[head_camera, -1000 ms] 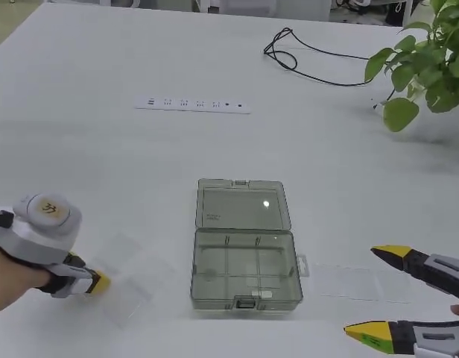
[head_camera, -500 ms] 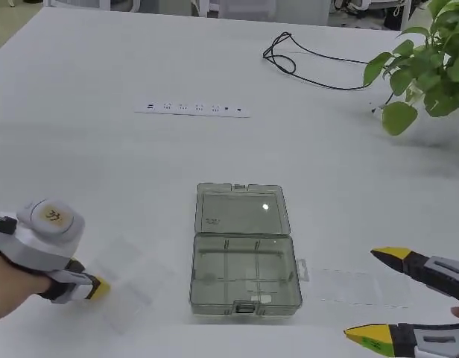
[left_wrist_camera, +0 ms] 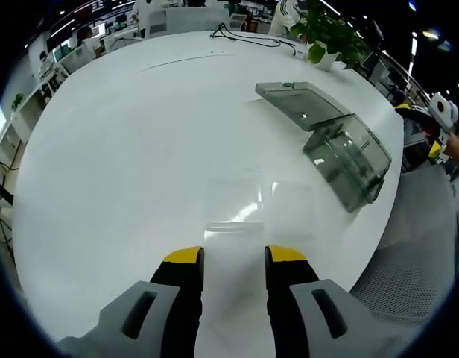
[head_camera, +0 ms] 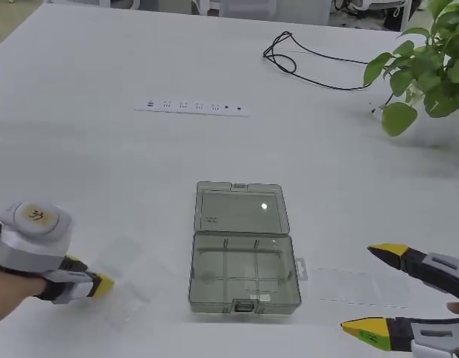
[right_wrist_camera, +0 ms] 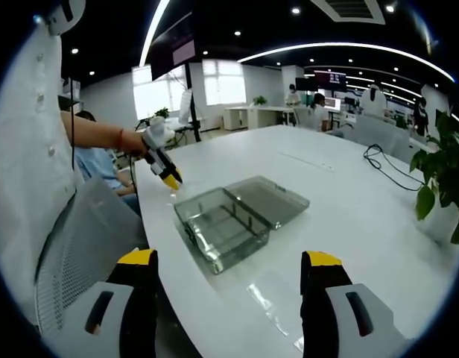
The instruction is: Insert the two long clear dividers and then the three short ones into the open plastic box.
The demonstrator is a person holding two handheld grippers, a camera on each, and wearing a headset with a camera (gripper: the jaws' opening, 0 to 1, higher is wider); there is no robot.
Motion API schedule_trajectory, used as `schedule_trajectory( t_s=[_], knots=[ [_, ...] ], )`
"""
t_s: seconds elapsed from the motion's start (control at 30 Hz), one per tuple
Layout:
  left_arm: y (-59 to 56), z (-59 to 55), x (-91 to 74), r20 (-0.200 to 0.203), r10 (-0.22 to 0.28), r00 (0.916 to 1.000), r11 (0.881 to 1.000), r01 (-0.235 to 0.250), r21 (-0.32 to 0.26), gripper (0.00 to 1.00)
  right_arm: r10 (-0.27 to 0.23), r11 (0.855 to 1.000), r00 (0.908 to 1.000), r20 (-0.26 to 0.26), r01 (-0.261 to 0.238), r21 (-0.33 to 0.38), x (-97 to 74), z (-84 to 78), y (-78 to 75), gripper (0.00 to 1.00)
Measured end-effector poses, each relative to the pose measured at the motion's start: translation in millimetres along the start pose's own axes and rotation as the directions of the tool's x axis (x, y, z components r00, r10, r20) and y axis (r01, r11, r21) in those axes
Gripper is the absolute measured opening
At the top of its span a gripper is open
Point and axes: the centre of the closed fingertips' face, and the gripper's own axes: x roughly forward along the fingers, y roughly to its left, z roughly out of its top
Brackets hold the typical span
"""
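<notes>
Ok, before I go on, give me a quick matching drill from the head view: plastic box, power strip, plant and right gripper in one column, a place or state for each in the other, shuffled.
Things:
1. plastic box
2. power strip
3. plant
4. right gripper

Places or states:
A. jaws wide apart, nothing between them
B. at the far right edge of the table
C. near middle, lid laid open
D. lying flat, beyond the box

Pairs: 1-C, 2-D, 3-B, 4-A
</notes>
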Motion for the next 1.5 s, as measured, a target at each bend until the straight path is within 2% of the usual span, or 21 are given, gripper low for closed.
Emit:
schedule_trajectory(
  t_s=[0.23,0.4,0.53,0.67,0.77,0.83,0.9,0.93,1.0,1.07,1.1,1.2,1.27,1.37,1.4,1.43,1.5],
  knots=[
    [-12.2,15.4,-9.7,0.096,-0.034,0.9948,0.997,0.041,-0.07,0.31,0.002,1.0,0.9998,0.018,-0.002,0.007,4.9,13.1,1.2,0.76],
    [-28.4,34.6,-19.7,0.181,-0.07,0.981,0.991,0.089,-0.099,0.31,0.0,1.0,0.9993,0.038,0.0,0.011,8.5,27.5,3.0,0.73],
    [-46.2,52.5,-27.5,0.249,-0.108,0.9624,0.985,0.138,-0.106,0.31,-0.002,1.0,0.9979,0.064,0.0,0.029,12.0,42.4,4.4,0.71],
    [-59.5,63.1,-31.4,0.28,-0.133,0.9506,0.981,0.166,-0.099,0.31,-0.001,0.998,0.9968,0.08,-0.004,0.064,15.2,54.8,6.3,0.67],
    [-76.7,76.9,-36.4,0.331,-0.172,0.9279,0.971,0.216,-0.101,0.31,0.001,0.997,0.9959,0.091,-0.008,0.072,17.3,64.5,9.4,0.63],
    [-83.7,81.4,-38.1,0.343,-0.185,0.9208,0.968,0.231,-0.098,0.31,0.004,0.995,0.9952,0.098,-0.013,0.099,19.6,71.9,13.9,0.61],
    [-92.6,87.1,-39.7,0.36,-0.203,0.9107,0.964,0.25,-0.09,0.31,0.008,0.993,0.9946,0.104,-0.02,0.114,21.9,78.1,18.9,0.58],
    [-98.4,90.6,-40.9,0.372,-0.216,0.9027,0.96,0.266,-0.088,0.31,0.006,0.991,0.9933,0.116,-0.022,0.135,23.5,83.0,21.7,0.57],
    [-106.5,95.3,-42.3,0.387,-0.231,0.8928,0.956,0.283,-0.083,0.31,0.003,0.985,0.9946,0.103,-0.021,0.173,26.8,85.8,25.1,0.53],
    [-112.5,98.3,-42.9,0.395,-0.24,0.8869,0.953,0.292,-0.076,0.31,-0.002,0.983,0.993,0.118,-0.02,0.183,29.2,91.6,27.2,0.5],
    [-117.6,101.1,-43.5,0.403,-0.251,0.8801,0.951,0.302,-0.066,0.31,-0.001,0.978,0.9911,0.133,-0.026,0.206,30.9,96.0,29.9,0.47],
    [-126.0,105.2,-45.3,0.414,-0.265,0.8707,0.948,0.314,-0.053,0.31,-0.012,0.969,0.9899,0.141,-0.023,0.245,35.1,101.1,32.6,0.44],
    [-133.8,108.5,-46.8,0.424,-0.282,0.861,0.943,0.329,-0.042,0.31,-0.012,0.964,0.9869,0.161,-0.031,0.264,38.3,106.5,36.7,0.43],
    [-145.7,112.3,-49.1,0.433,-0.299,0.8502,0.94,0.342,-0.022,0.31,-0.035,0.954,0.986,0.163,-0.016,0.3,43.9,109.4,39.2,0.39],
    [-148.1,113.3,-49.5,0.436,-0.302,0.8476,0.939,0.343,-0.017,0.31,-0.053,0.949,0.9859,0.159,0.0,0.314,45.1,109.3,38.0,0.38],
    [-151.1,114.7,-49.9,0.441,-0.306,0.844,0.937,0.348,-0.017,0.31,-0.057,0.942,0.9825,0.178,-0.006,0.336,46.3,112.7,39.2,0.38],
    [-156.2,115.8,-49.6,0.443,-0.316,0.8388,0.934,0.357,-0.008,0.31,-0.06,0.93,0.983,0.174,-0.008,0.368,48.5,112.4,41.3,0.35]
  ],
)
